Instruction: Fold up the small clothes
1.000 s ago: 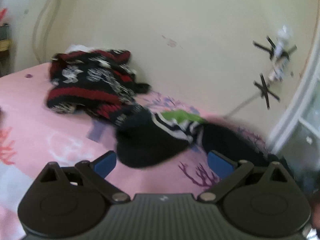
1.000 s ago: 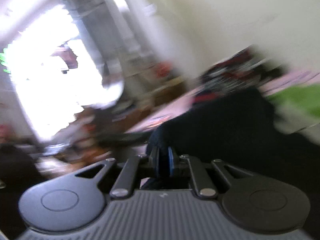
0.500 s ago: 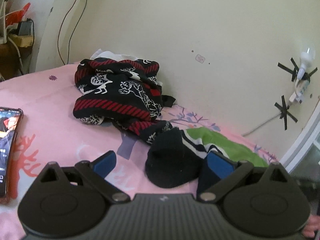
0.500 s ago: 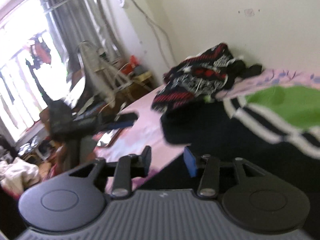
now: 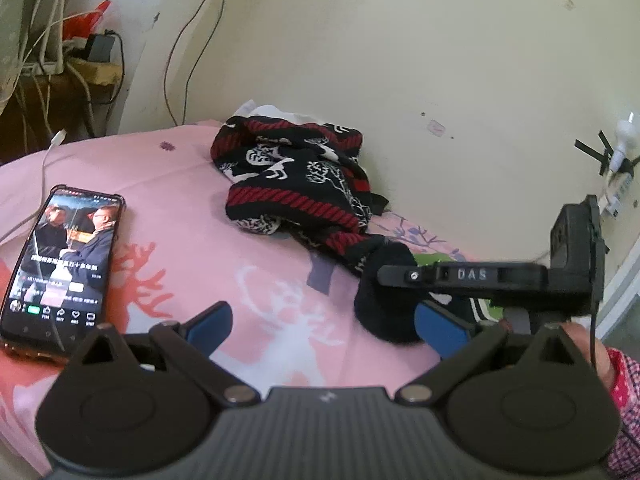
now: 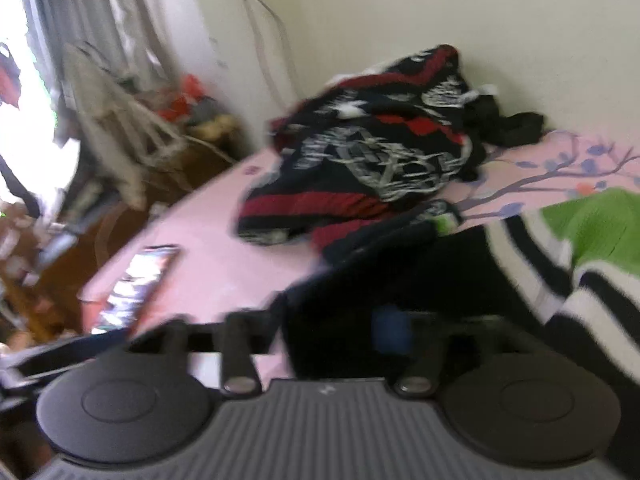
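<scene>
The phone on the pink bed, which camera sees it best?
The left wrist camera. There the phone lies sharp and whole, its screen lit, on the pink bed. The right wrist camera shows it only blurred and slanted.

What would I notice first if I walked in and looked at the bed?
Probably the black and red sweater, heaped against the wall on the pink sheet. Then the phone glowing with a video near the sheet's left edge. Nearest you, a black, white and green garment lies by the open left gripper.
</scene>
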